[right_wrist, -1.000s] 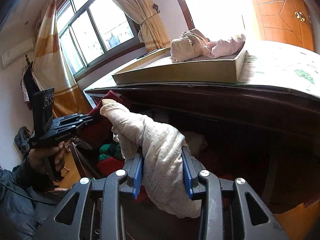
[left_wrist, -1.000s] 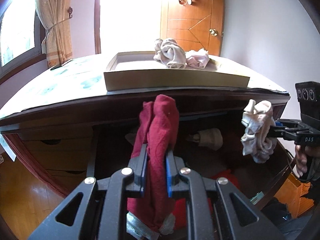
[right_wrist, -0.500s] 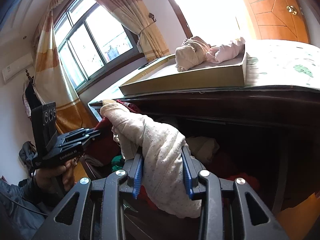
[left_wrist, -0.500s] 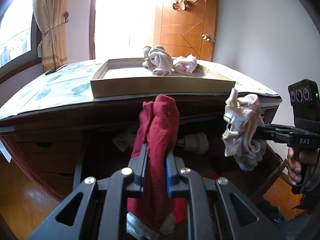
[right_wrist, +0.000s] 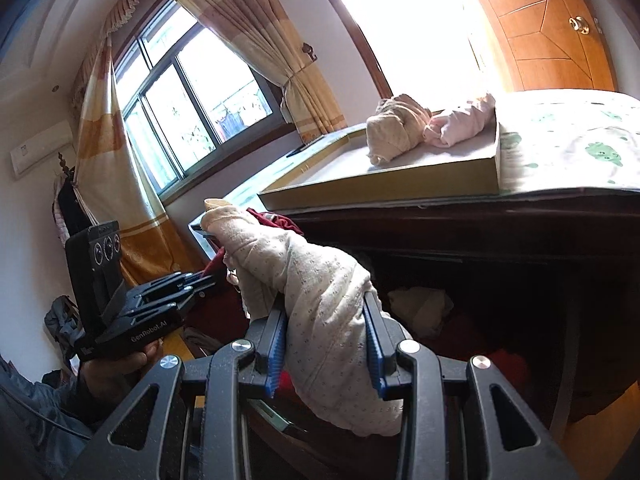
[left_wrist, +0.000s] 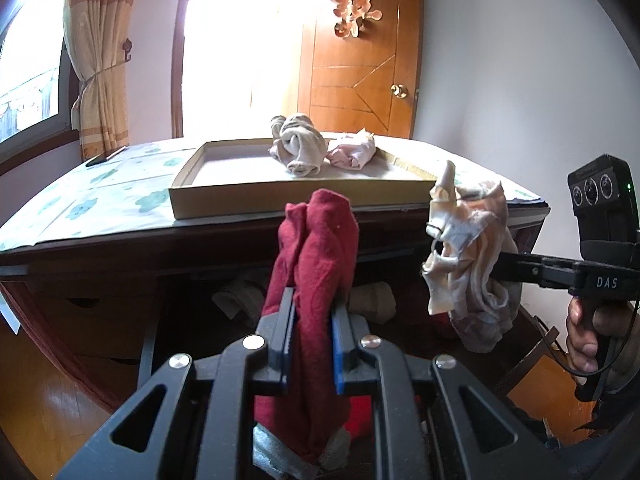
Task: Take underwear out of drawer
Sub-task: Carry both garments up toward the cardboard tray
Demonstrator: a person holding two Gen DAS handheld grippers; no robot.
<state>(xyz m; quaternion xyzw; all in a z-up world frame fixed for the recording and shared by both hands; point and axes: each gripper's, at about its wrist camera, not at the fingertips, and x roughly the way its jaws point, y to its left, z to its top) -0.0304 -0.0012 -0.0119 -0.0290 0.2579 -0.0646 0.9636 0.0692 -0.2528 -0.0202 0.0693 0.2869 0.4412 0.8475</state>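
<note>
My left gripper (left_wrist: 313, 322) is shut on a dark red piece of underwear (left_wrist: 316, 256), held up in front of the open drawer (left_wrist: 240, 304). Its cloth hangs down below the jaws. My right gripper (right_wrist: 326, 328) is shut on a cream dotted piece of underwear (right_wrist: 316, 292); in the left wrist view the same bundle (left_wrist: 468, 256) hangs at the right, level with the desk edge. Inside the dark drawer lie more folded pieces, beige (left_wrist: 372, 300) and red (right_wrist: 508, 364).
A shallow cardboard tray (left_wrist: 280, 200) sits on the desk top with a beige bundle (left_wrist: 298, 148) and a pink bundle (left_wrist: 354, 152) in it. A patterned cloth (left_wrist: 100, 196) covers the desk. A wooden door (left_wrist: 360, 80), curtains (left_wrist: 96, 60) and window stand behind.
Both grippers have risen with their underwear, away from the drawer; the tray and desk top now sit lower in both views. The grips have not changed.
</note>
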